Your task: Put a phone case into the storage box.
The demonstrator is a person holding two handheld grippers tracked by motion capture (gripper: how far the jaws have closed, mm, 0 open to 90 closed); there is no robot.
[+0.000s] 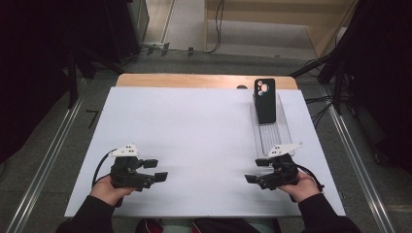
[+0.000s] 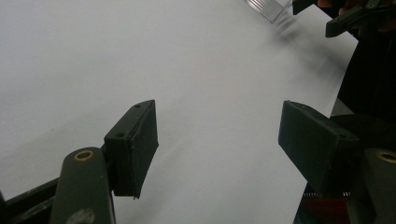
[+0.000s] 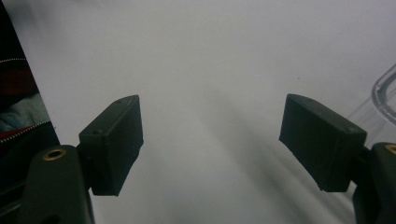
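Observation:
A black phone (image 1: 265,100) with a round camera cluster leans upright at the far end of a clear plastic tray (image 1: 280,134) on the right of the white table sheet (image 1: 194,136). My left gripper (image 1: 156,170) rests near the front left, jaws pointing right, open with nothing between them (image 2: 217,144). My right gripper (image 1: 256,171) sits at the front right, just in front of the tray, jaws pointing left, open and empty (image 3: 210,140). The tray's clear corner (image 3: 385,91) shows at the right edge of the right gripper view.
The white sheet covers a wooden table whose far edge (image 1: 204,80) shows at the back. Grey floor, metal rails and cables surround it. In the left gripper view the other gripper's jaws (image 2: 348,18) and the tray corner (image 2: 271,7) appear at the top right.

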